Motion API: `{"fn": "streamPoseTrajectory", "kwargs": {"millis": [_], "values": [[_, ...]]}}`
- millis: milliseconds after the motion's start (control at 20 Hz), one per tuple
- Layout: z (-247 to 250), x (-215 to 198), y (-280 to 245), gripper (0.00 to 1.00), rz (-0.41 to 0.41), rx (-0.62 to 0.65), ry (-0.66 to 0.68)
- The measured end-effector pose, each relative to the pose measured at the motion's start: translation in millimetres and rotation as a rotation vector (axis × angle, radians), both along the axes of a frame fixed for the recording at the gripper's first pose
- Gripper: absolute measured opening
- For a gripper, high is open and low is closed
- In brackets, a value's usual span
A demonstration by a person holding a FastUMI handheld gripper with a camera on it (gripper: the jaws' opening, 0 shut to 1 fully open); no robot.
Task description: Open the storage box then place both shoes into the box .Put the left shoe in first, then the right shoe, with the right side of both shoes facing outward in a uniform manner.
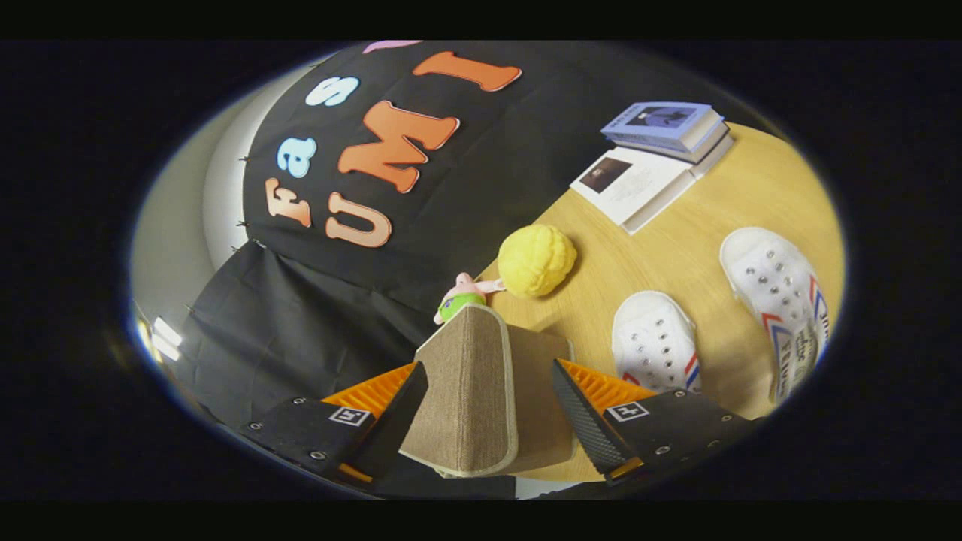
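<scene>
- The gripper (488, 409) has its two fingers spread apart, one on each side of the storage box (481, 398).
- The box is brown fabric with a pale trimmed edge, and its lid (466, 391) stands tilted up between the fingers.
- The left finger (391, 409) lies against the lid's outer face; the right finger (582, 421) looks slightly apart from the box wall, though I cannot tell whether it touches.
- The box sits at the edge of a wooden table (676, 248).
- To the right of the box, near the right finger, lies one white shoe (655, 342) with red and blue stripes.
- The second white shoe (782, 300) lies farther right of the box, apart from the first.
- Just beyond the box sits a small pink and green toy (462, 297), with a yellow ball (536, 259) next to it.
- Well beyond the box, at the table's far side, is a stack of books (654, 158).
</scene>
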State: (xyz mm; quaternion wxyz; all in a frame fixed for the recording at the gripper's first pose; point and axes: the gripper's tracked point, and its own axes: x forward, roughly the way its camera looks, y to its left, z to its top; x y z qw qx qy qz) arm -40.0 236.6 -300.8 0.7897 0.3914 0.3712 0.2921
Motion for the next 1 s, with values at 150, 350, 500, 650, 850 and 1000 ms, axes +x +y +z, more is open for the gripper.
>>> {"fn": "streamPoseTrajectory", "kwargs": {"millis": [150,350,500,650,850,1000], "values": [[-20,-6,13,0.98,0.023,0.034,0.073],[-30,-7,30,0.98,0.042,0.116,0.149],[-32,-13,43,0.98,0.065,0.180,0.198],[-21,-18,54,0.98,0.079,0.283,0.237],[-3,-18,46,0.98,0.069,0.351,0.225],[10,-19,35,0.92,0.062,0.359,0.193]]}}
